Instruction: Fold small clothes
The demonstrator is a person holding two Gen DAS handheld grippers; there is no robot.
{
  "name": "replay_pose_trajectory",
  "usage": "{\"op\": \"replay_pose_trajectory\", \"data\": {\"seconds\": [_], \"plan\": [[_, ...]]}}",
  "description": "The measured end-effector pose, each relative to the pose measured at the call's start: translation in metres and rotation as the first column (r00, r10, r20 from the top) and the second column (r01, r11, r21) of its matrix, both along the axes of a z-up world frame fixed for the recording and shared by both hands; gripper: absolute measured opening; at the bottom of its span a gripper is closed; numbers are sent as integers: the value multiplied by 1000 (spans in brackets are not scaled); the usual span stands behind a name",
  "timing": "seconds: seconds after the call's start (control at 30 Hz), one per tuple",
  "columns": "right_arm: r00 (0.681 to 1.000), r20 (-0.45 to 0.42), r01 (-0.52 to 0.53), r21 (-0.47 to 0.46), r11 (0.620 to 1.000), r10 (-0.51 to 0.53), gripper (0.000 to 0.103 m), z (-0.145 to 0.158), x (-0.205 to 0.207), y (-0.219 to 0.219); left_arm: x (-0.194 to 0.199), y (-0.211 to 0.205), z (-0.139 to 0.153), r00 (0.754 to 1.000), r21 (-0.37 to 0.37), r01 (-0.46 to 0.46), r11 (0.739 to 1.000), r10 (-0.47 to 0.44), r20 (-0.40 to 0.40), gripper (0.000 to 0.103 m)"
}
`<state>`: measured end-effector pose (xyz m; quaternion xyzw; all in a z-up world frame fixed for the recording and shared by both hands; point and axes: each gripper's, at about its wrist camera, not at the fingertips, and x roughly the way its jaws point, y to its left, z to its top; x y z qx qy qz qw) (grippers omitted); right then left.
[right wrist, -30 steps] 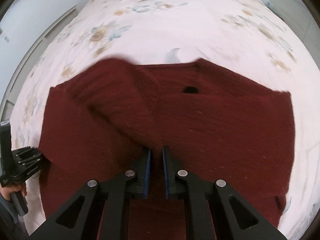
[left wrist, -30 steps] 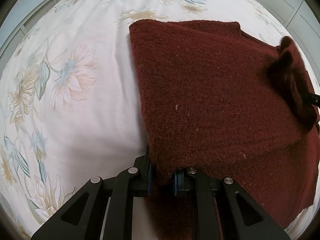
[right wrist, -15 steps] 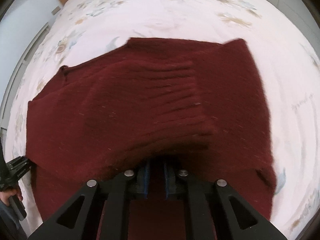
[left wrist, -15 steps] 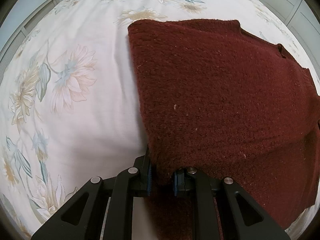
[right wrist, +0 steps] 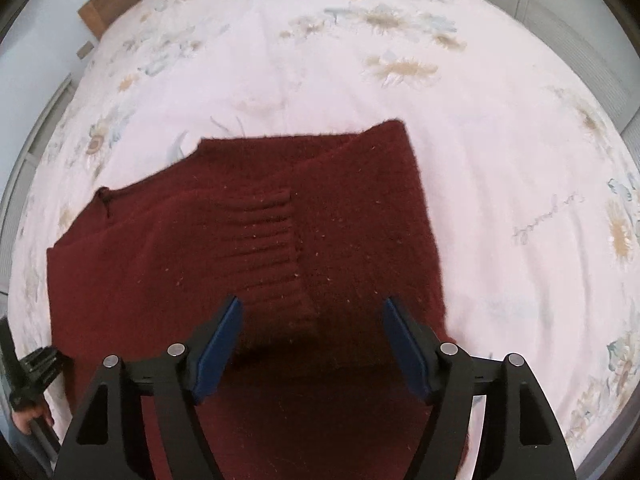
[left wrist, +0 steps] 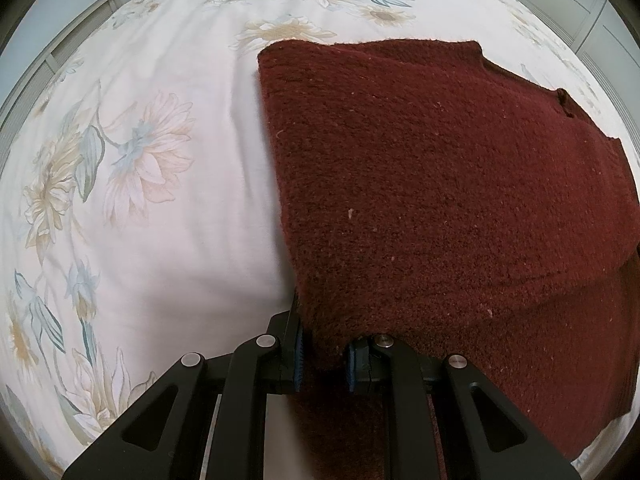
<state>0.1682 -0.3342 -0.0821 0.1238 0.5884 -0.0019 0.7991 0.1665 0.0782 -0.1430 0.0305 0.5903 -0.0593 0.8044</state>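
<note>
Now: left gripper (left wrist: 322,354) clamps sweater (left wrist: 460,184) corner | right gripper (right wrist: 312,340) fingers spread, empty | risk: pulling left drags folded sleeve (right wrist: 260,240) askew on bed (right wrist: 500,140).

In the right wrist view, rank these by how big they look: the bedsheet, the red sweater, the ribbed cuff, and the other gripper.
1. Bedsheet, filling most of the view.
2. Red sweater.
3. and 4. Ribbed cuff and left gripper: unsure. The cuff shows more, but the gripper is cut off at the frame edge.

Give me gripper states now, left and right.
Left gripper: shut on the sweater edge.
Right gripper: open, holding nothing, above the sweater.
</note>
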Motion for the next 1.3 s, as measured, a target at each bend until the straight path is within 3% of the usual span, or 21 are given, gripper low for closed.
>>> {"op": "replay_pose_trajectory", "data": {"seconds": [0.17,0.27,0.33,0.4,0.53,0.7,0.8,0.87,0.9,1.0,1.1,1.13,1.2,1.27,1.3], "plan": [[997,-70,-35,26,999,36,74,-32,11,17,0,0,1,1000,1,1,1000,-1,-2,14],[995,-57,-79,-1,997,78,73,-34,9,31,1,-1,3,1000,4,3,1000,-3,0,14],[992,-34,-117,21,993,118,25,-29,6,37,1,-2,4,1000,6,5,1000,-5,1,14],[989,-23,-144,34,989,145,18,-25,4,39,1,-3,4,1000,8,6,1000,-6,0,14],[986,46,-157,-30,987,158,17,-9,-7,35,-1,-6,3,1000,22,18,1000,-18,5,14],[982,22,-185,-102,977,188,17,-23,-14,40,-2,-10,1,1000,28,25,999,-25,4,14],[981,29,-185,-130,974,190,20,-29,-11,47,-2,-12,1,1000,34,21,999,-21,2,14],[980,35,-188,-144,972,195,26,-27,-13,49,-3,-12,1,1000,35,14,999,-14,9,16],[979,40,-189,-152,970,197,36,-25,-14,49,-3,-11,1,1000,33,14,999,-14,11,16],[979,50,-187,-152,971,196,45,-19,-18,46,-3,-8,3,1000,30,-20,999,21,-20,27],[980,86,-167,-158,973,182,76,-1,-24,43,-4,-5,11,998,29,-56,998,57,-40,58],[977,110,-166,-157,974,185,80,7,-27,43,-7,-5,16,998,31,-59,998,60,-31,73],[971,143,-171,-156,973,194,82,21,-33,41,-15,-7,31,999,29,-52,998,52,1,81],[963,176,-177,-167,970,206,87,33,-38,45,-24,-11,47,999,35,-31,999,30,37,99],[959,189,-179,-170,969,211,90,38,-39,47,-29,-14,55,998,40,-21,999,19,62,102]]}}
